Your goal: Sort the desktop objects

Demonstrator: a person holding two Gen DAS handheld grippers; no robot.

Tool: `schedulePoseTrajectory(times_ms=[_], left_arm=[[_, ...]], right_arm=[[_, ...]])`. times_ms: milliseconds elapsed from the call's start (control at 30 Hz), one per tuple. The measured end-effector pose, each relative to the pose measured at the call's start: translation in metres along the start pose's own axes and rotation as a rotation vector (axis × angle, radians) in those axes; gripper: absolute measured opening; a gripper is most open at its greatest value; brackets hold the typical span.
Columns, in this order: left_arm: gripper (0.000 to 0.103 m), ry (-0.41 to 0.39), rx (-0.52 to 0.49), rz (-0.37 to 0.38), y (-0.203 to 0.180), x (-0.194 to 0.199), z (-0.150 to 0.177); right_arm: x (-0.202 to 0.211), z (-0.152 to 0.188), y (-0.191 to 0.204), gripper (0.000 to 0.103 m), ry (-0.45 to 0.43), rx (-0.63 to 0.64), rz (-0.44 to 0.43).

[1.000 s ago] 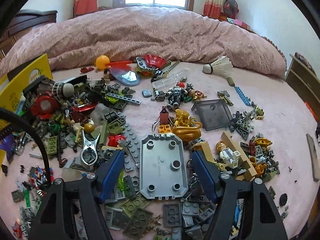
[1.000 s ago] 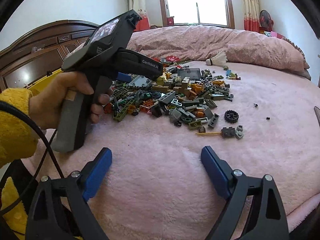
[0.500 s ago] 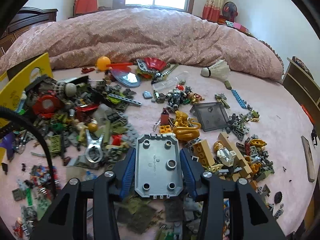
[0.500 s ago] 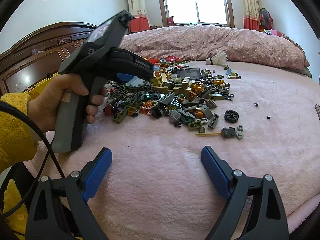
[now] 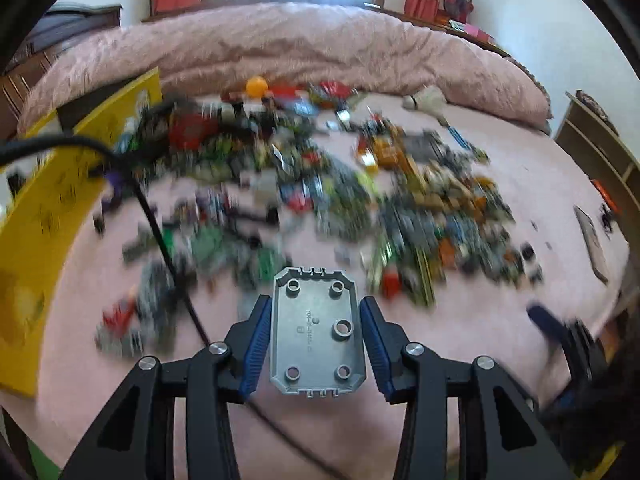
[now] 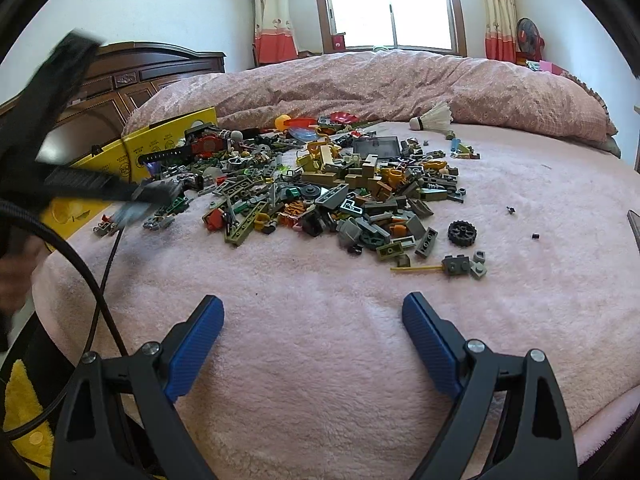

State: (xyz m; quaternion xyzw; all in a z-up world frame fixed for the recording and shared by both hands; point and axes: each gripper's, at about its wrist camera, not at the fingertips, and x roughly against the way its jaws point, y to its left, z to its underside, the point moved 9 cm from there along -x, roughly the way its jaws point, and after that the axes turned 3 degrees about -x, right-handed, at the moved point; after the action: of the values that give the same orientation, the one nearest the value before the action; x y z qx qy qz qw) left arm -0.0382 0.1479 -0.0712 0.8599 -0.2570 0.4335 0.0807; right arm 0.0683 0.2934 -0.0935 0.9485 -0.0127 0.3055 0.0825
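The grey plate (image 5: 317, 330) is clamped by its long edges in the left gripper (image 5: 316, 330). The right gripper (image 6: 312, 332) is held apart, empty. The smooth plate could be dropped if swung fast.

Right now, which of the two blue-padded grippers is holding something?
The left gripper: its pads clamp the grey studded plastic plate by its long edges. The right gripper is wide open over bare pink blanket.
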Motion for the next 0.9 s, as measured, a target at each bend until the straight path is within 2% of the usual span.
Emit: schedulePoseTrajectory(times_ms=[67, 167, 333, 433, 567, 800, 900], left_arm=[[0.045, 0.001, 0.009, 0.046, -0.004, 0.003, 0.015], [0.045, 0.026, -0.013, 0.070, -0.012, -0.002, 0.032], [0.050, -0.008, -0.083, 0.038, -0.014, -0.002, 0.044], [0.050, -0.014, -0.081, 0.046, -0.010, 0.001, 0.047], [0.050, -0.054, -0.019, 0.076, -0.004, 0.006, 0.051], [0.051, -0.132, -0.058, 0.016, -0.010, -0.001, 0.043], [0.045, -0.158, -0.022, 0.028, -0.008, 0.003, 0.040]], right_arm=[[0.001, 0.000, 0.001, 0.092, -0.003, 0.000, 0.007], [0.002, 0.001, 0.001, 0.092, -0.005, 0.002, 0.019], [0.002, 0.003, 0.003, 0.092, -0.006, 0.023, 0.048], [0.001, 0.003, 0.004, 0.092, -0.006, 0.033, 0.065], [-0.001, 0.004, 0.005, 0.092, -0.005, 0.044, 0.079], [-0.001, 0.004, 0.005, 0.093, -0.005, 0.035, 0.076], [-0.002, 0.005, 0.006, 0.096, -0.006, 0.033, 0.070]])
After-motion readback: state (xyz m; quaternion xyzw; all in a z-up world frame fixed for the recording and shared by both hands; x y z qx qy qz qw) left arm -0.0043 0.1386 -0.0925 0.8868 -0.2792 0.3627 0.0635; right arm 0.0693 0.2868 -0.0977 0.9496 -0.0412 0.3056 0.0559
